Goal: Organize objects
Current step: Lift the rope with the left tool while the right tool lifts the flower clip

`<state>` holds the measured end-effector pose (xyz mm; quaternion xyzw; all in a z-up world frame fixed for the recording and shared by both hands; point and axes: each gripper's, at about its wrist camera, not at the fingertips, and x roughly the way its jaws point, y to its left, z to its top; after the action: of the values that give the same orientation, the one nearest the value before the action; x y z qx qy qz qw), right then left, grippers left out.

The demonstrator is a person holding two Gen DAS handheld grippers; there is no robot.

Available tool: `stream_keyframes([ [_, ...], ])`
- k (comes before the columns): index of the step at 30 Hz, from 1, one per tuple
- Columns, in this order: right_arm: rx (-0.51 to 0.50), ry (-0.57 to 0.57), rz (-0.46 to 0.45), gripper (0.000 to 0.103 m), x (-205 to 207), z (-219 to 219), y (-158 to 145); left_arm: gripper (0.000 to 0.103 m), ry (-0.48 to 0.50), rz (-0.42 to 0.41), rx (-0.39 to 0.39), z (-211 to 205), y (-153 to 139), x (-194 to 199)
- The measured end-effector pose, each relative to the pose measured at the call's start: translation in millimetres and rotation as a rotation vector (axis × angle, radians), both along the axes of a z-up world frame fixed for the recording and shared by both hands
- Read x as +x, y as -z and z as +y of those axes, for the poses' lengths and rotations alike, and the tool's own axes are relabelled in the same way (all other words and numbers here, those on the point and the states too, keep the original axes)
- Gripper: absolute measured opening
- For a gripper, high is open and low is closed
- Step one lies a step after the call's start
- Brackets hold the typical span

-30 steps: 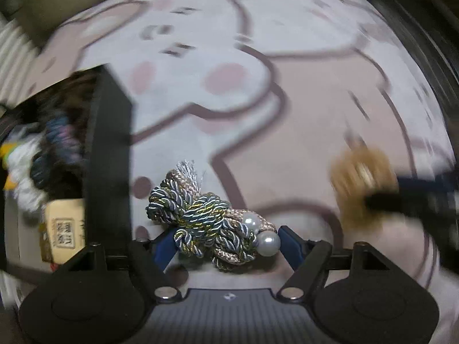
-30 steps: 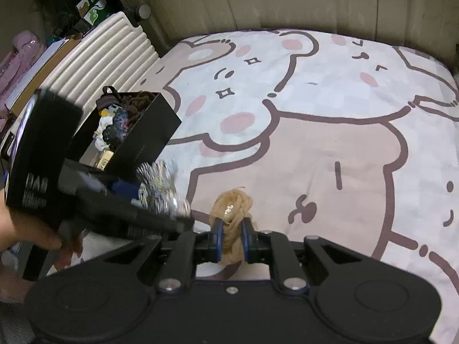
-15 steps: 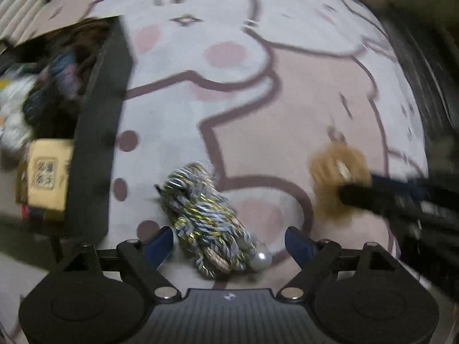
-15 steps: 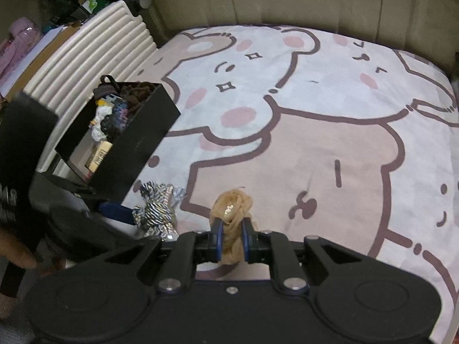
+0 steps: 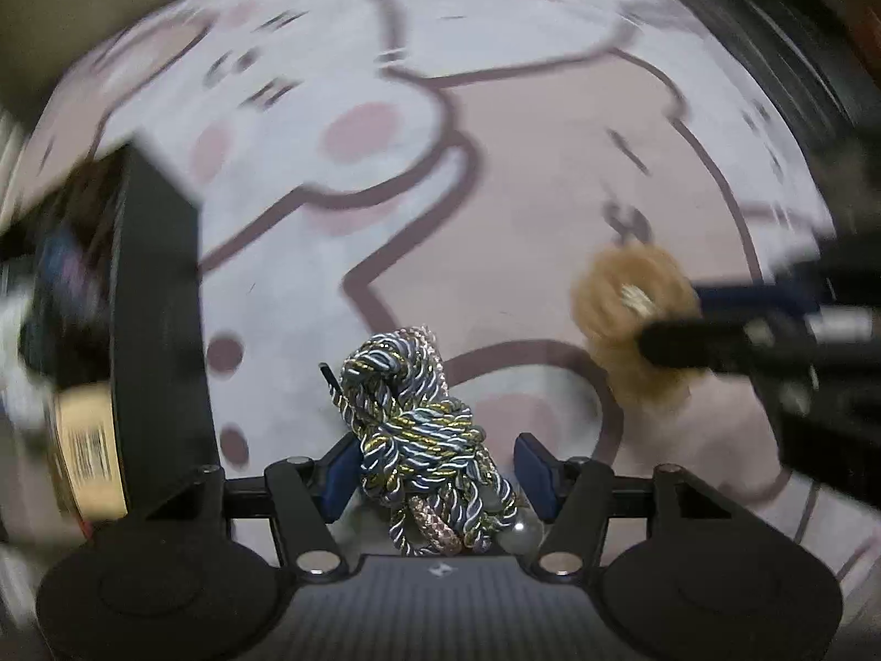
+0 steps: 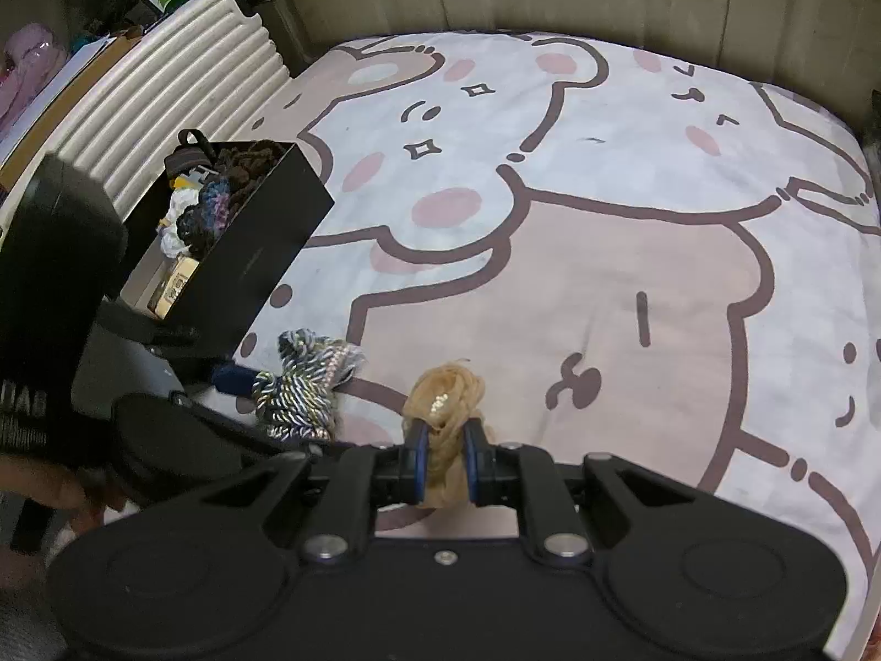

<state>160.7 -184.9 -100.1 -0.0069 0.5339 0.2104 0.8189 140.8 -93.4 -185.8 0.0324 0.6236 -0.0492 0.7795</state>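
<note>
A: Bedding printed with cartoon bears (image 6: pixel 578 286) spreads across the whole bed in front of you, and a black box (image 6: pixel 259 270) already stuffed with yarn and odds and ends sits at its left edge, by the white ribbed headboard (image 6: pixel 165 82).

B: Where are my two things?

A: Your left hand-held gripper (image 5: pixel 438 468) points steeply down over the twisted rope bundle (image 5: pixel 418 429), which lies on the bedding just beside the box. Your right hand-held gripper (image 6: pixel 443 465) is clamped together on the tan scrunchie (image 6: pixel 449 402), with the fabric pinched between the blue pads.

B: What has changed on the left?

A: A second ago the rope bundle sat between your blue pads with its pearls showing near the right one. Half a second ago the jaws stood wide and the bundle lay free on the bedding. Now the jaws are closing again with the bundle between them. The left pad (image 5: pixel 338 471) looks to be touching the cords, but a gap shows at the right pad, so I judge you have no firm hold yet.

B: And the right?

A: It has kept its pinch on the scrunchie throughout and has barely shifted.

B: So what does that mean for tidying up?

A: You seem to be regripping the bundle for a better hold. Neither piece is in the box yet.
</note>
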Motion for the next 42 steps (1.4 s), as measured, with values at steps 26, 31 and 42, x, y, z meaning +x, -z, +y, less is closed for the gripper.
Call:
stream_keyframes([
  [26,-0.055,-0.013,0.003,0.014,1,12,-1,0.05,-0.092,0.056,-0.093,42,-8,-23],
  [31,-0.054,0.01,-0.029,0.014,2,12,-11,0.05,-0.088,-0.003,-0.09,47,-23,-25],
  [42,-0.029,0.105,-0.133,0.014,1,14,-46,0.05,-0.079,-0.127,-0.107,53,-61,-13],
])
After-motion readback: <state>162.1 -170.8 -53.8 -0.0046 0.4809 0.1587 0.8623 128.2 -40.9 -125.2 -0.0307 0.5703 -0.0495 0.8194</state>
